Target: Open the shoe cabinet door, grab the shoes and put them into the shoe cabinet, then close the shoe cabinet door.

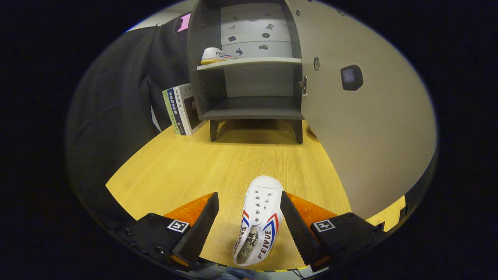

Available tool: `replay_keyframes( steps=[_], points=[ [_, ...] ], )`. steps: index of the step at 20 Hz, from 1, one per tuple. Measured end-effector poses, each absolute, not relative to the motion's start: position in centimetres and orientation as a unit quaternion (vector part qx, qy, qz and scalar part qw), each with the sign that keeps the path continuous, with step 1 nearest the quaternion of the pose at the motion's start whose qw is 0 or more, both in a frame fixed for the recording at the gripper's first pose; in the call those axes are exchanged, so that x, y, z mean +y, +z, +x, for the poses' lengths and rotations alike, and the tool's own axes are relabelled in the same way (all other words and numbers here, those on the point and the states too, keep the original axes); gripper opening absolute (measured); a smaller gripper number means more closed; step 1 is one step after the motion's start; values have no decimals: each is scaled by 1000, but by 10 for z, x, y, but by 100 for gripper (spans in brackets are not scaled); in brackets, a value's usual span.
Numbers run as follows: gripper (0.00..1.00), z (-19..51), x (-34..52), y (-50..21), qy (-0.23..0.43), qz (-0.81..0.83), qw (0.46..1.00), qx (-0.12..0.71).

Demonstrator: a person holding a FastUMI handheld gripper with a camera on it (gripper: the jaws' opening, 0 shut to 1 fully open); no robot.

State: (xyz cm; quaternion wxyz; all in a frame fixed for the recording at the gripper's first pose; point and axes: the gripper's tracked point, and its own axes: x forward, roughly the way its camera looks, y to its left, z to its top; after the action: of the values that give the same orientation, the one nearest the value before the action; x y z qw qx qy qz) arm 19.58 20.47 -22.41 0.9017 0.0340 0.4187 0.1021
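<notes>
Now tool (249, 202) wide around shoe (258, 219)

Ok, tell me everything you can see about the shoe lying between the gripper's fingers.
The shoe is a small white canvas sneaker with red and blue stripes on its sides, two rows of bare eyelets and no laces visible. It lies sole down on the wooden table, toe pointing toward the open cabinet. The gripper is open around it: the right finger sits against its side, while the left finger stands apart from it.
</notes>
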Motion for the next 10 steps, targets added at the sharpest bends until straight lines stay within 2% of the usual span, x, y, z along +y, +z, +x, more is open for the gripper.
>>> replay_keyframes(
  steps=[10],
  points=[
    [96,185,220,-268,121,27,857,501]
  ],
)
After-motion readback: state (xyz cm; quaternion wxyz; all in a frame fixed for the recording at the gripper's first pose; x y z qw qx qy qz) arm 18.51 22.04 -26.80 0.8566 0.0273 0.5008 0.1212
